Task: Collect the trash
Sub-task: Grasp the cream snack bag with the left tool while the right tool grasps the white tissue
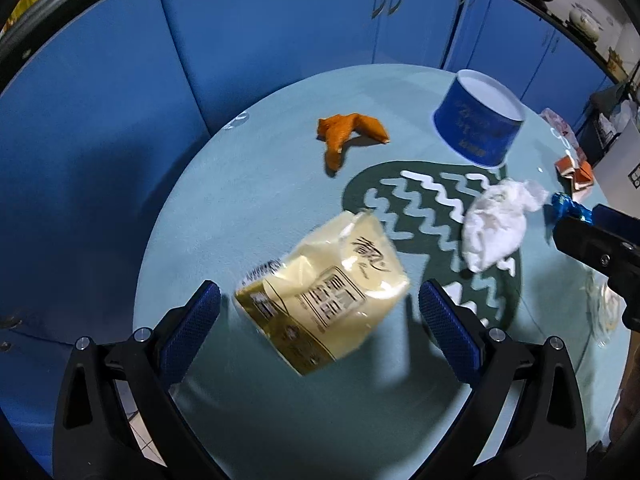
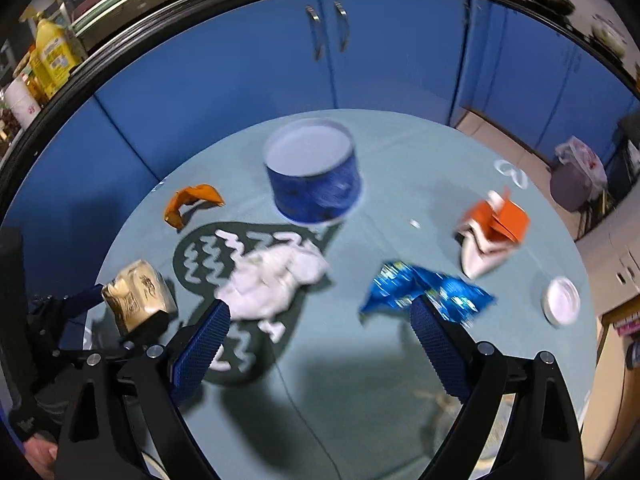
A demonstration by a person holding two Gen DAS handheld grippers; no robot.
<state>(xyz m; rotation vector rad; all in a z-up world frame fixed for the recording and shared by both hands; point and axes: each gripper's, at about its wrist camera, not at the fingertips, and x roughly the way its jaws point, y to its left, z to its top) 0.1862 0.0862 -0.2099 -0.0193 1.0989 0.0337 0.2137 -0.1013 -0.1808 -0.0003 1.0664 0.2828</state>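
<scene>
Right wrist: one blue tub (image 2: 314,172), one crumpled tissue (image 2: 276,280), perhaps five scraps.

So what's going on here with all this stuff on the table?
A person is clearing trash off a round table with two handheld grippers. The left gripper, open, straddles a yellow packet. The right gripper, also open, hovers between the crumpled white paper and a blue wrapper. A blue tub stands behind.

Tub (image 2: 314,172) behind tissue wad (image 2: 276,280); wrapper (image 2: 424,288) right of wad.
</scene>
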